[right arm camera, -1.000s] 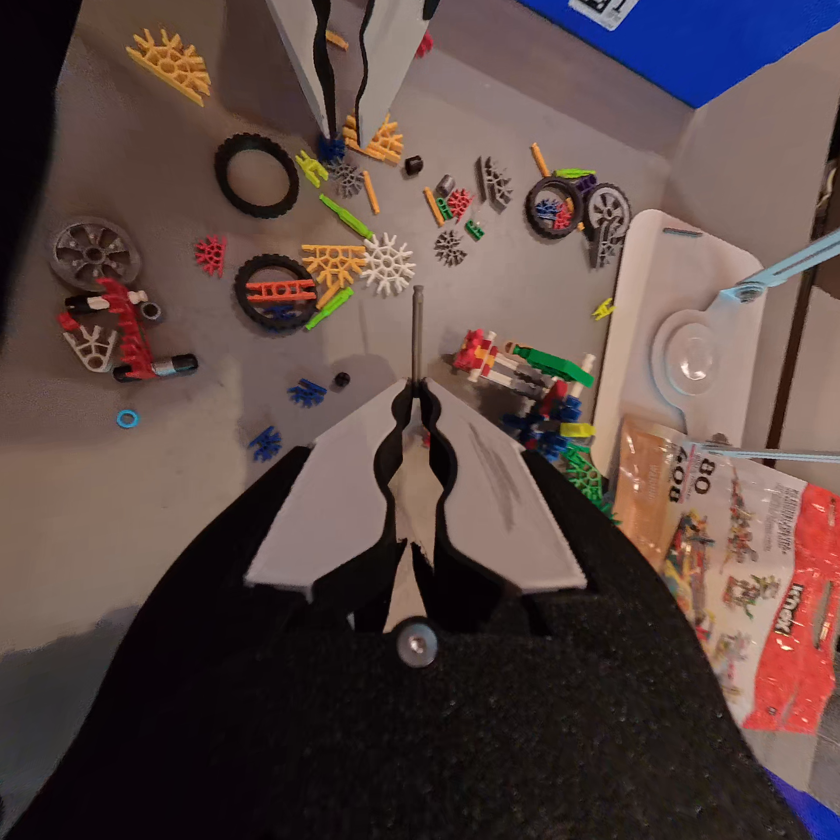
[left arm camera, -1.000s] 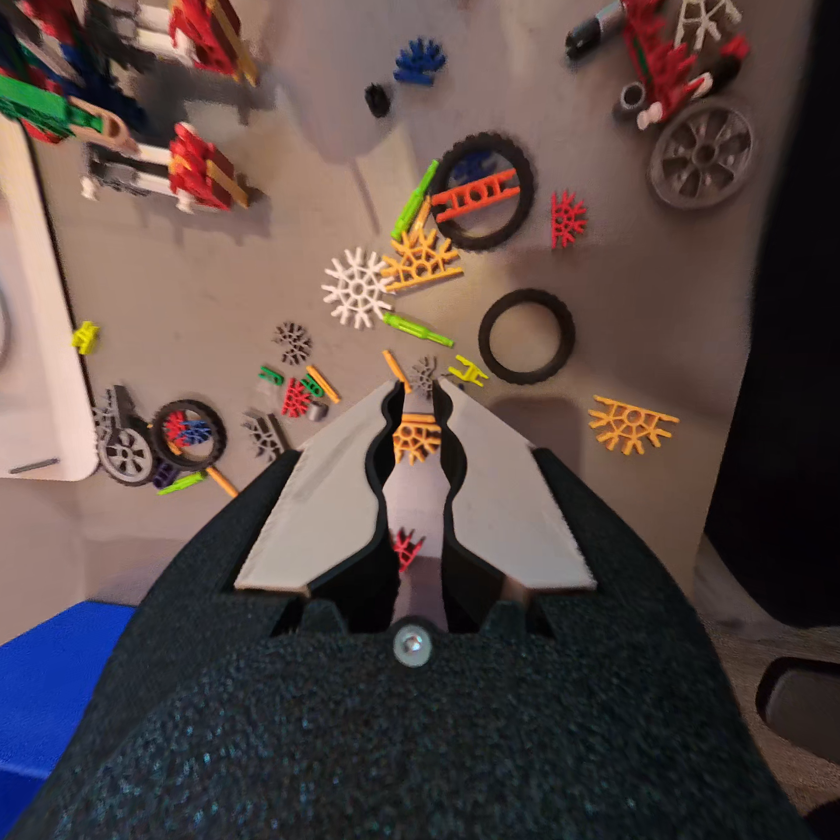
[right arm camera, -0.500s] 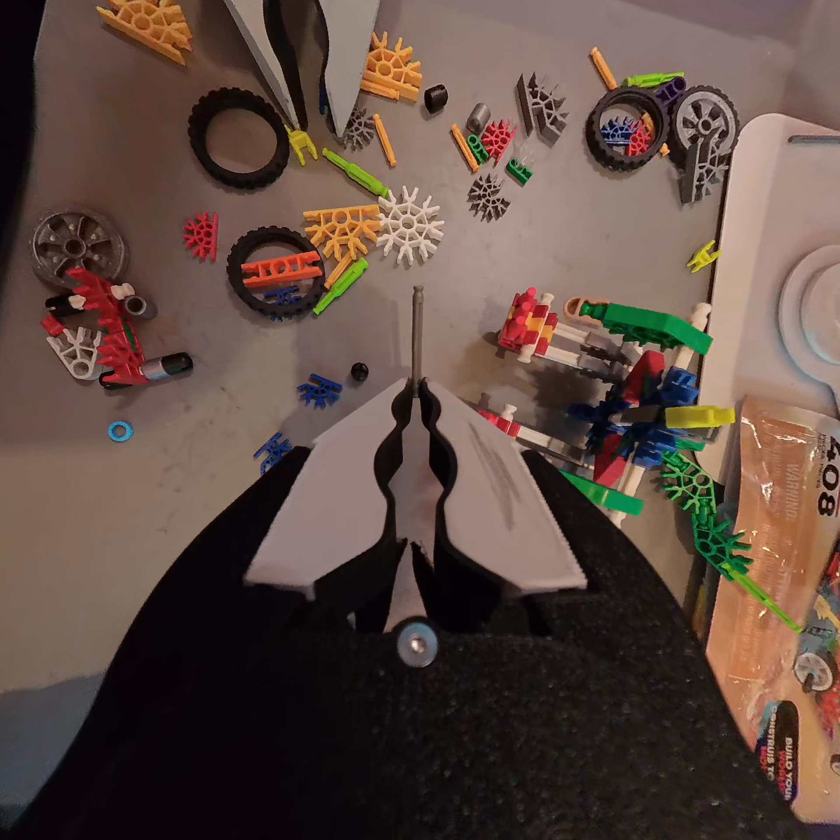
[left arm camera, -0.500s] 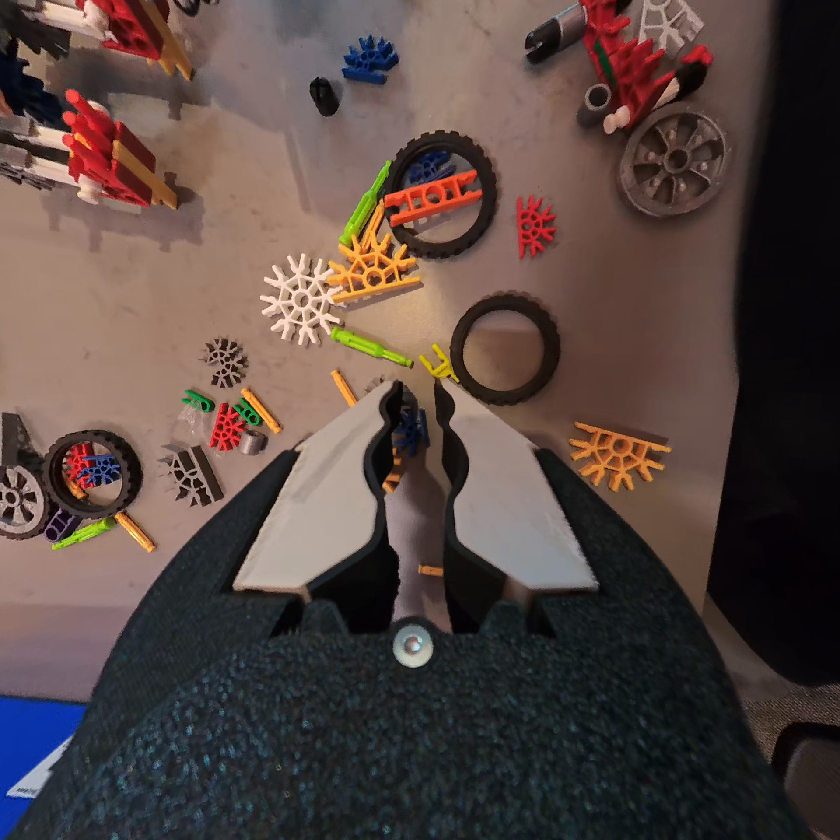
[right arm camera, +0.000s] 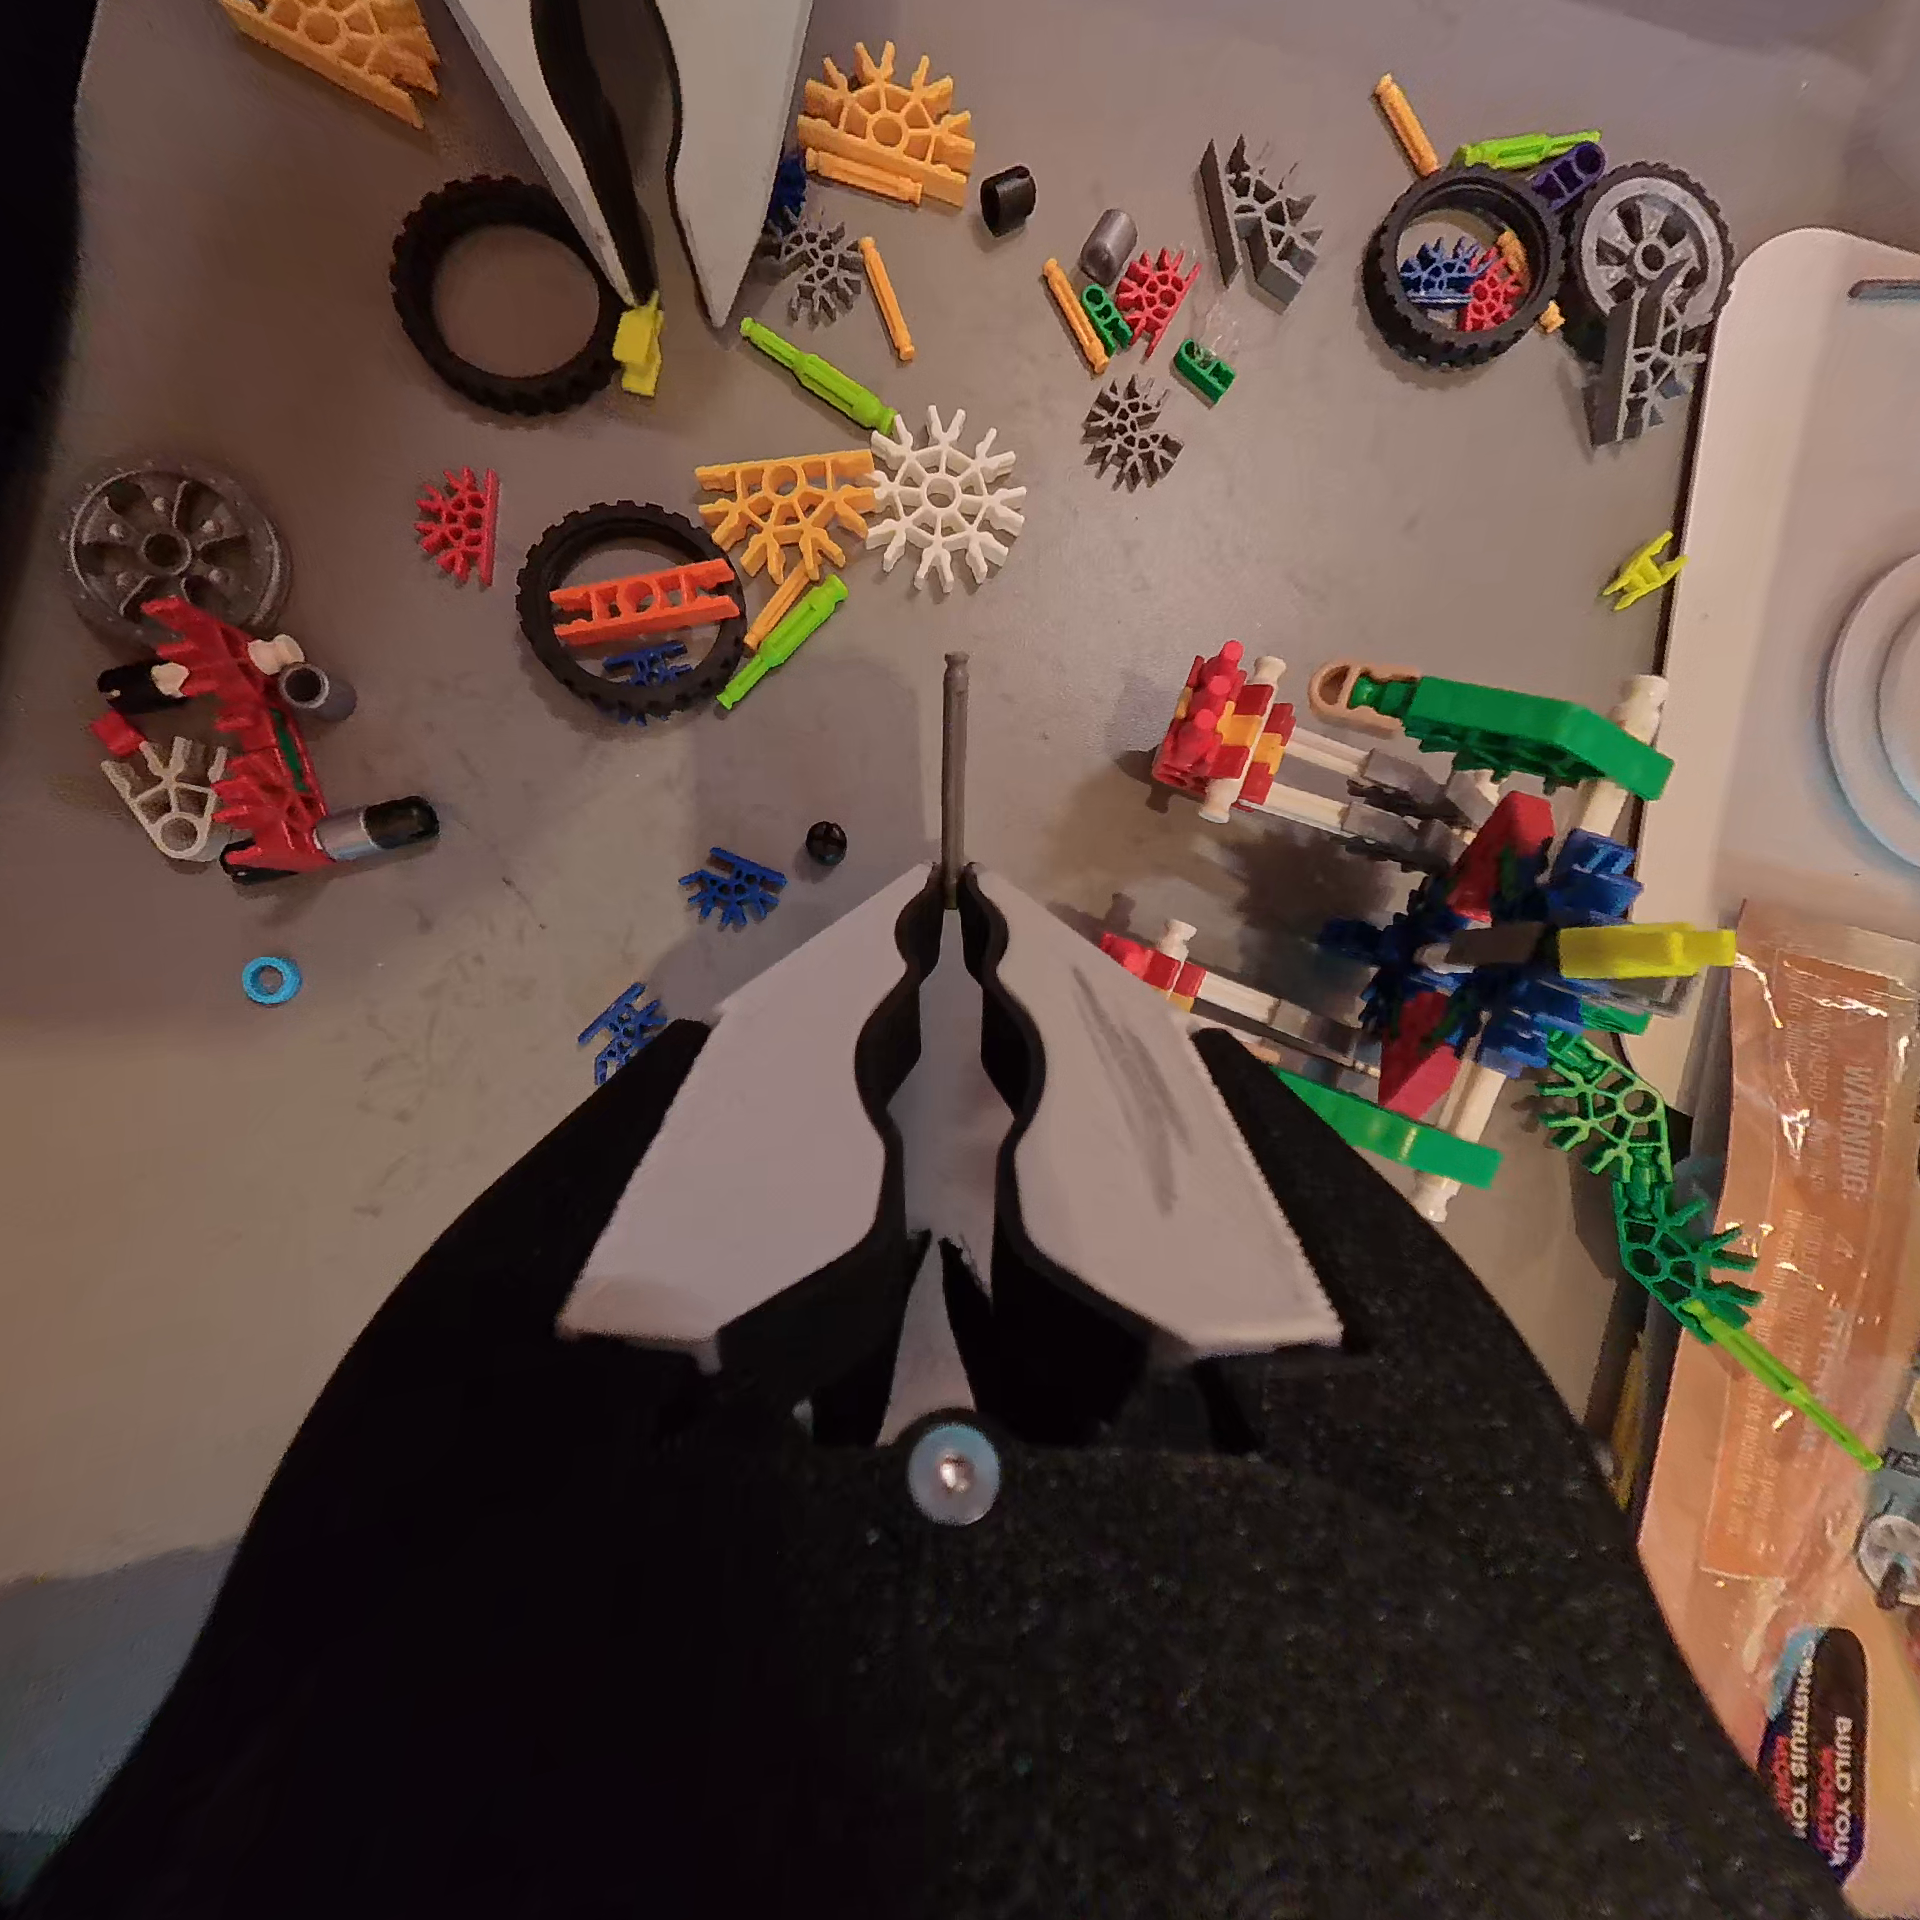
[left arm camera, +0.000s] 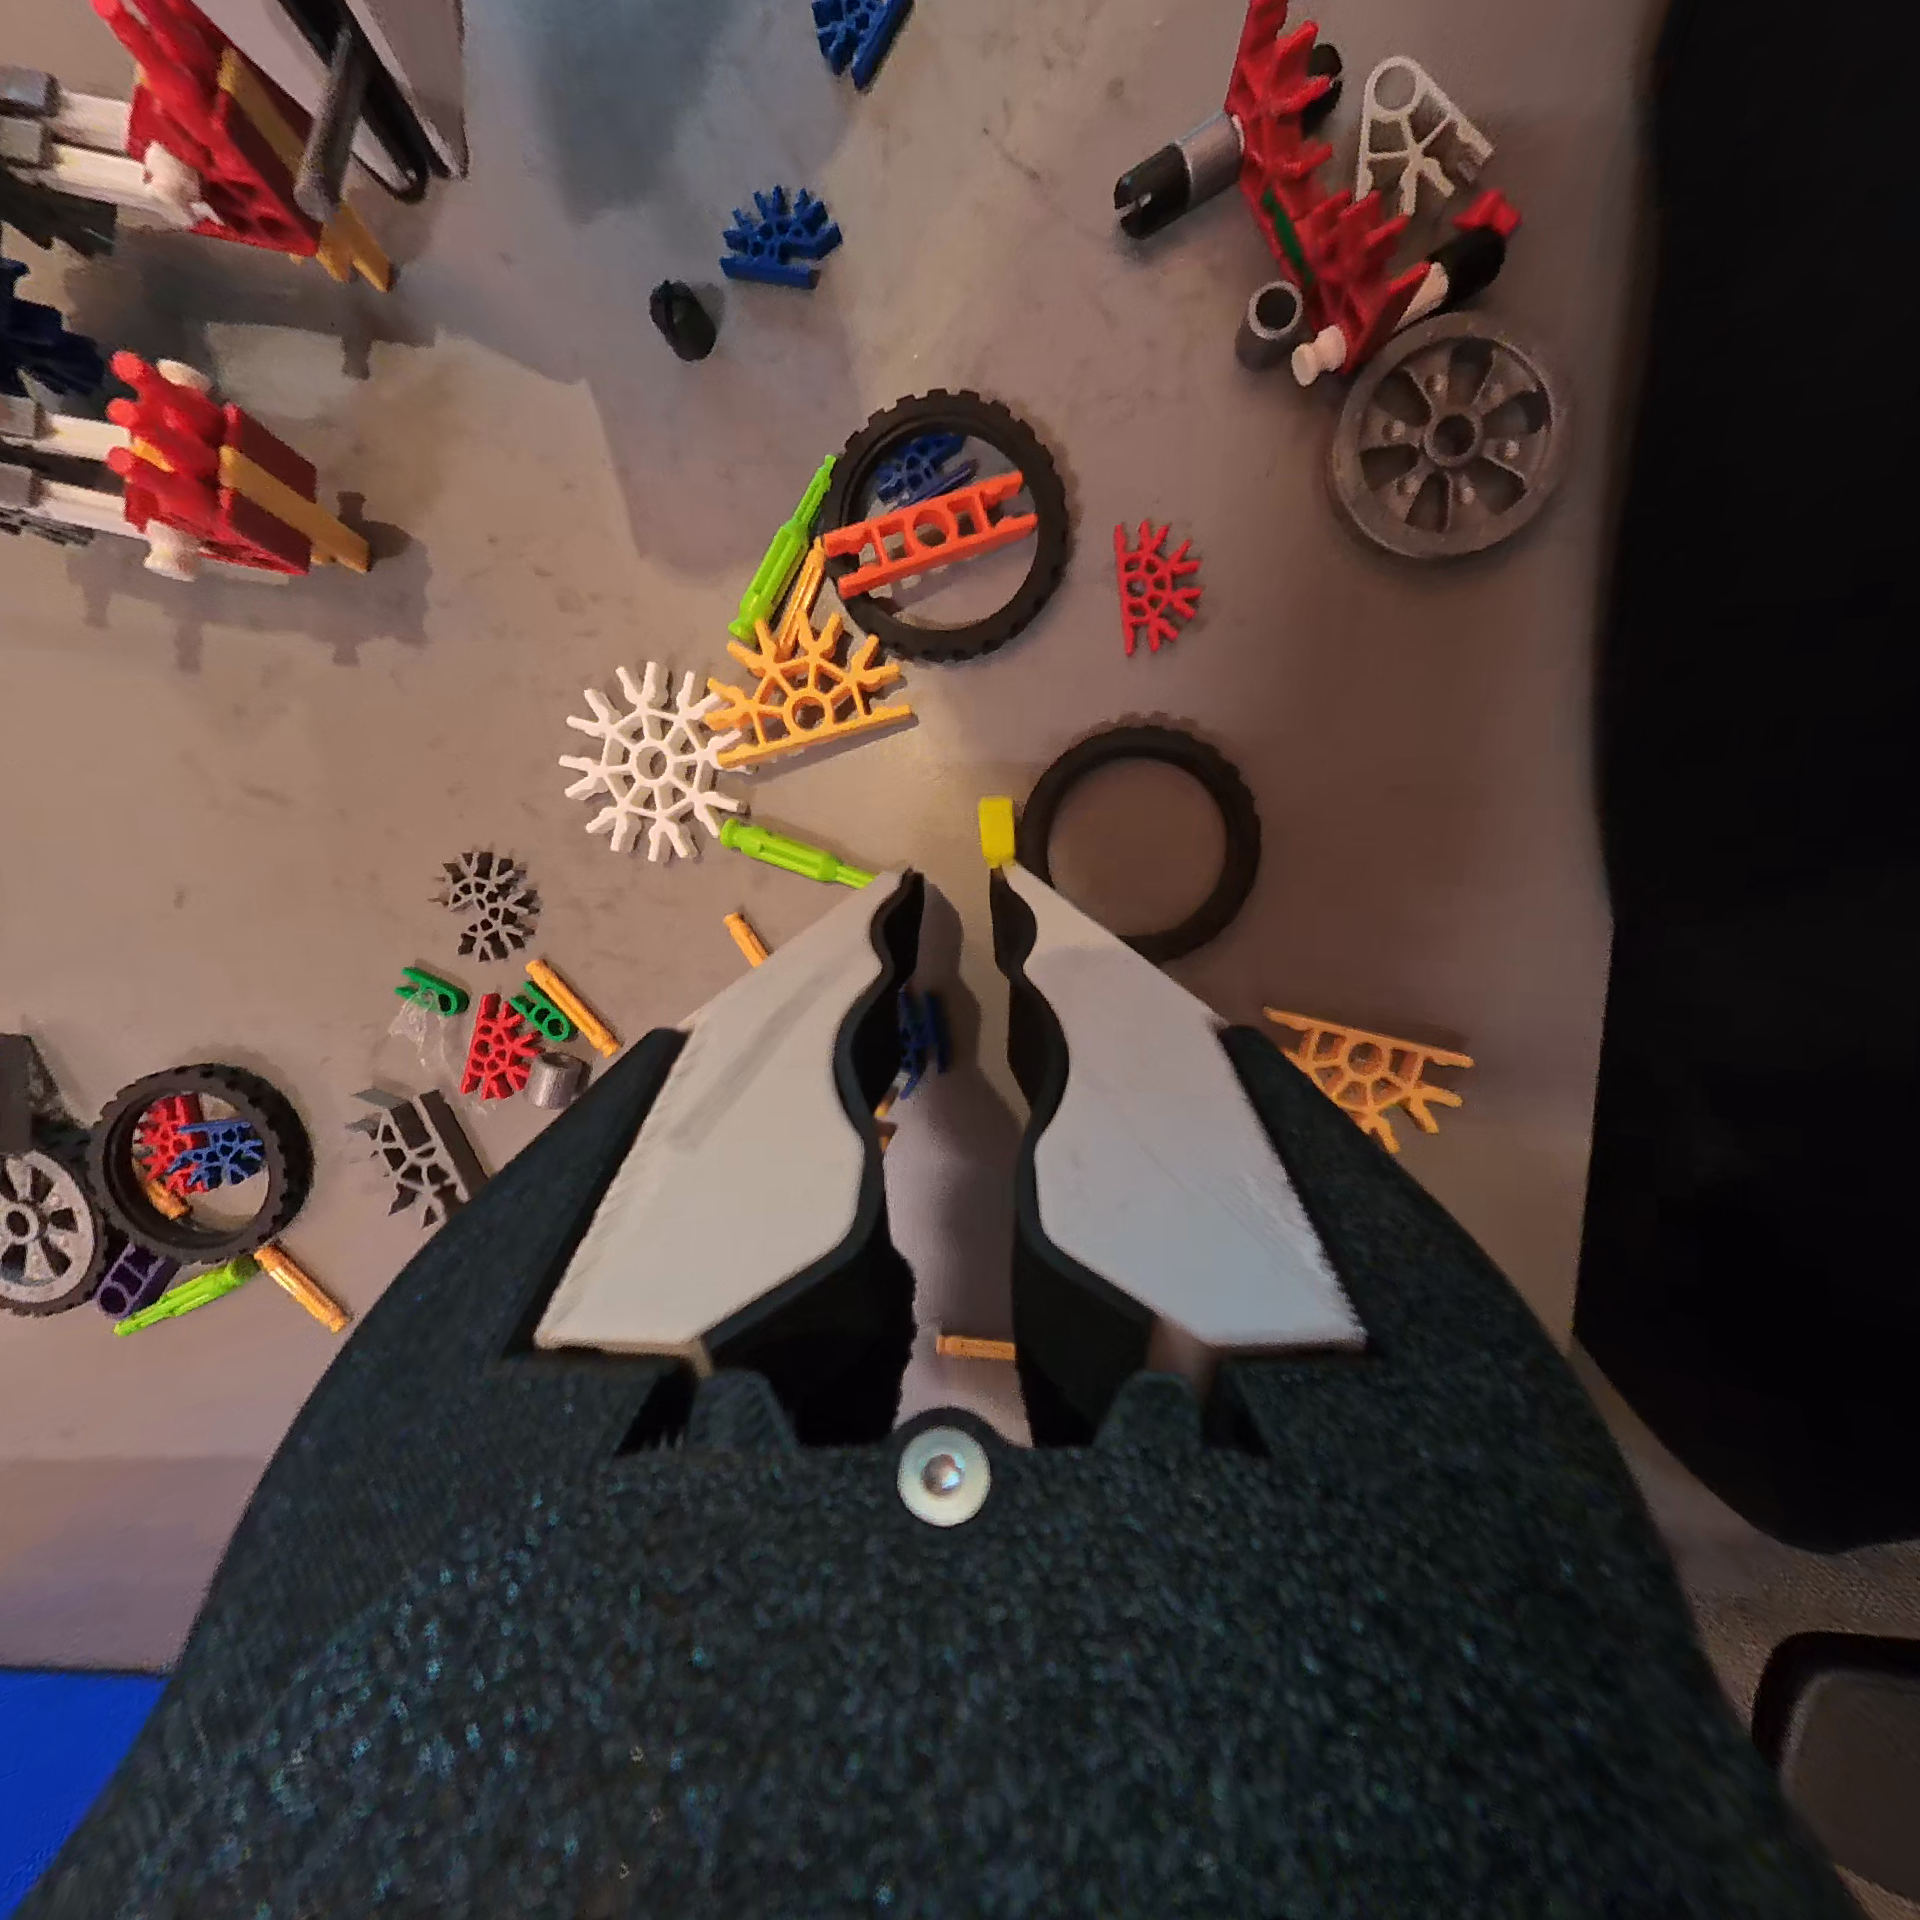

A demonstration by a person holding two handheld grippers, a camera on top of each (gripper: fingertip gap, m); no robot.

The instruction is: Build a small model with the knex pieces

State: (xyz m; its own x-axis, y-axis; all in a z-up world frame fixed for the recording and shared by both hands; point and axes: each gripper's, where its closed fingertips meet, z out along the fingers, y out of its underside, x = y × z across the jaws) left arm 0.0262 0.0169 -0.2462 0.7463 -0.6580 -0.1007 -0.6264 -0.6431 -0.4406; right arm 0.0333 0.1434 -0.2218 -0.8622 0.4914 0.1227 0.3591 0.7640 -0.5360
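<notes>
My left gripper [left arm camera: 958, 883] is slightly open and low over the grey table, empty between its jaws. A small yellow clip [left arm camera: 995, 829] touches its right fingertip, next to a black tyre [left arm camera: 1143, 842]. A blue connector [left arm camera: 920, 1039] lies under the gap between the fingers. The right wrist view shows this gripper [right arm camera: 681, 307] at the top, with the yellow clip [right arm camera: 639, 338] at one fingertip. My right gripper [right arm camera: 951, 875] is shut on a thin grey rod [right arm camera: 954, 758] that sticks out forward above the table. It also shows at the top left of the left wrist view [left arm camera: 364, 125].
Loose pieces lie scattered: a white snowflake connector [left arm camera: 649, 764], yellow fan connectors [left arm camera: 805, 707], a tyre holding an orange piece [left arm camera: 945, 540], a grey wheel hub [left arm camera: 1449, 436]. A partly built model [right arm camera: 1455, 883], a white board [right arm camera: 1787, 468] and a printed bag [right arm camera: 1808, 1247] lie at the right.
My left gripper has moved forward and right, off the yellow fan connector to the yellow clip by the tyre. My right gripper, still holding the rod, has come nearer the table and the model.
</notes>
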